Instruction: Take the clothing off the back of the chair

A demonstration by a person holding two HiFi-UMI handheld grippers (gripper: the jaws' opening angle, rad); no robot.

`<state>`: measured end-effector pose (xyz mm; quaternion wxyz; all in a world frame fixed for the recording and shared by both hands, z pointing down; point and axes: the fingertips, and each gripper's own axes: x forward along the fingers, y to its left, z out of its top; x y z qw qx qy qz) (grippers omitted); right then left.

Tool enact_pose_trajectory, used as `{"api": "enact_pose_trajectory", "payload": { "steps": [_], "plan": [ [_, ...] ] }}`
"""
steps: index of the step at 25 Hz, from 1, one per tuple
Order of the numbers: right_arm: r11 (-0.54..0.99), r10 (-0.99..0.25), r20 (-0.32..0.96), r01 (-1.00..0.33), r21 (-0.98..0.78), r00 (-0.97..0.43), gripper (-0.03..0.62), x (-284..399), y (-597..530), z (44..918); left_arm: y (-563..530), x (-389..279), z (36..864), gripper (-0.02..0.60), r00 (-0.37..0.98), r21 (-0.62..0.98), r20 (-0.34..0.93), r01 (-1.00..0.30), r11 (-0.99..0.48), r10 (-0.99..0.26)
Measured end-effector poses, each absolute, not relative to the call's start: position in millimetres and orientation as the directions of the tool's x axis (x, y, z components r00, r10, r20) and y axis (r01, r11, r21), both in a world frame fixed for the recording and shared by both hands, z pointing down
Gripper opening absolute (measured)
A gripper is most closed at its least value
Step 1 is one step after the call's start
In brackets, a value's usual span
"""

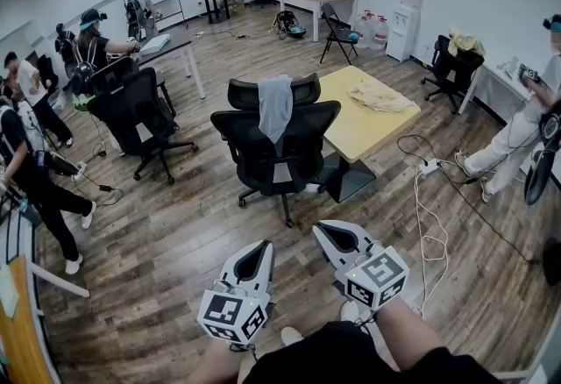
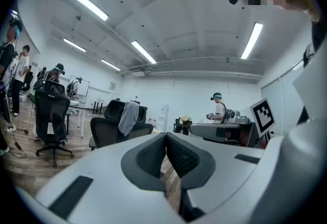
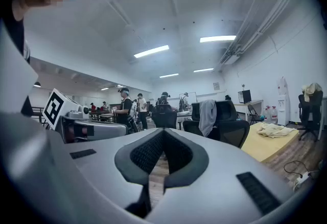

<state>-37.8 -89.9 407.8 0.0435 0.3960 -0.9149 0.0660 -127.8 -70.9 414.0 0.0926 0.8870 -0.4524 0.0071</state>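
Both pairs of jaws are closed with nothing between them: the left gripper (image 2: 166, 135) shows its ribbed black pads meeting at the tips, and the right gripper (image 3: 162, 131) shows the same (a narrow slit of wood floor is all that appears behind each pair). Seen from the head view, the two grippers are side by side low in the frame, held nearly level and aimed toward the black office chair (image 1: 280, 145), well short of it and touching nothing.

A grey garment (image 1: 275, 106) hangs over the top of that chair's back, draped across the headrest and down the middle of the backrest, slightly left of centre. It lies limp and loose, with one end trailing lower on the side facing the grippers.

Just beyond the chair, to its right, stands a yellow table (image 1: 368, 124), its near edge close against the chair. A crumpled beige cloth (image 1: 379, 96) lies on the table's far part, well apart from the chair. Left of the chair, a second black office chair (image 1: 140, 115) stands at a grey desk (someone is seated just behind it). To the right of the chair, past the table, a white power strip (image 1: 429, 167) lies on the floor with a cable looping toward the grippers, and a person in light trousers (image 1: 517, 132) stands further right.
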Motion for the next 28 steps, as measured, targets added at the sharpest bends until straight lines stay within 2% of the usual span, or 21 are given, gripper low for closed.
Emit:
{"api": "enact_pose_trajectory", "payload": {
  "steps": [28],
  "plan": [
    [0.683, -0.718, 0.11, -0.726, -0.083, -0.688, 0.014, -55.1, -87.1, 400.0, -48.2, -142.6, 407.1, 0.018, 0.605, 0.156, 0.083, -0.793, -0.589, -0.792]
  ]
}}
